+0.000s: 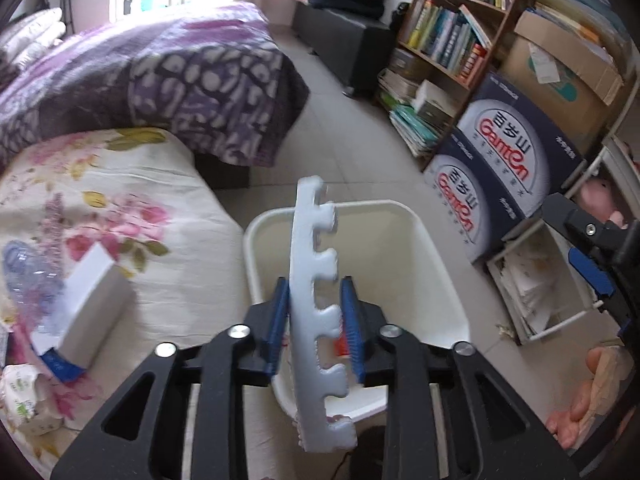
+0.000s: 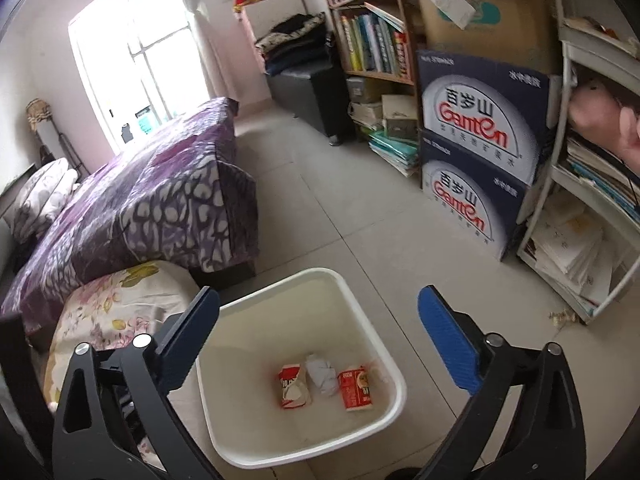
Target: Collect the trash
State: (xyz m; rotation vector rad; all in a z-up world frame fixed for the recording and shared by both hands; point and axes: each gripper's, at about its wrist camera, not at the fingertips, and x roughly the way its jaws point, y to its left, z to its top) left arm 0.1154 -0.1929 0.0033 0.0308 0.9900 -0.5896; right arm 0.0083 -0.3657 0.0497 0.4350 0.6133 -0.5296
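Hovering over the white bin (image 1: 424, 240), the left gripper (image 1: 314, 320) has a notched strip of white foam (image 1: 312, 280) standing upright between its blue pads (image 1: 280, 320). The left pad touches the foam while the right one seems to stand slightly off it, so the tongs look to be either pinching it loosely or just letting go; I cannot tell which. The foam sits directly above the bin's opening, so this piece looks about to be dropped in.

The right gripper (image 2: 320, 348) has its fingers spread wide apart and carries nothing; it hangs above the near side of the same bin (image 2: 340, 280), which stands on the tiled floor just to the right of the flowered bed (image 1: 160, 240).

Judging by what lies where, the task is roughly midway. Already in the bin are three items on its bottom: a crushed red-and-white carton (image 2: 294, 386) on the left, a crumpled wad of white paper (image 2: 322, 374) in the middle, and a red carton (image 2: 355, 388) on the right, all touching or nearly so.

Left on the flowered bed, to the left of the bin, are a white box with a blue end (image 1: 88, 304), a clear plastic bottle (image 1: 28, 276) farther left, and a soft tissue pack (image 1: 28, 400) at the near edge. Whether all of those count as trash is a guess.
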